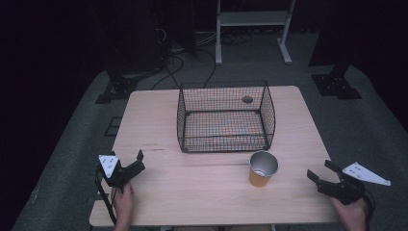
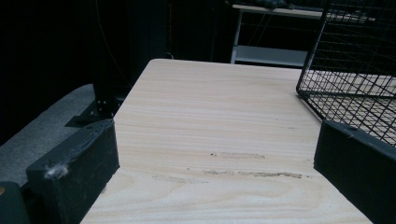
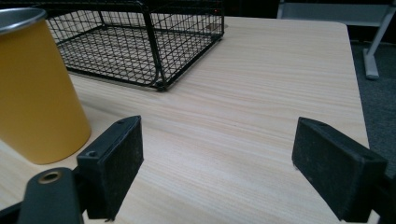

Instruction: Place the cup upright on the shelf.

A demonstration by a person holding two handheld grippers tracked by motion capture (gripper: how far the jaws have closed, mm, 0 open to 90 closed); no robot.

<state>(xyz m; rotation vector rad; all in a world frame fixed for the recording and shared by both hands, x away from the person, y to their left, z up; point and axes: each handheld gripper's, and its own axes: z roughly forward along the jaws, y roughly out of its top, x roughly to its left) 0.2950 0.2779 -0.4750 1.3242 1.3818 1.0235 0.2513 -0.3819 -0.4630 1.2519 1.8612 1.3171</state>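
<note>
Yellow cup (image 1: 262, 170) beside wire basket (image 1: 225, 117)

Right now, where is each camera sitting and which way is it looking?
High view: above the person's side, looking forward and down on the table, wire basket and yellow cup; both hands and tongs show.
Left gripper view: rides the left tongs, facing the basket's corner; open jaws show.
Right gripper view: rides the right tongs, cup beside; open jaws show.
All share the basket.
</note>
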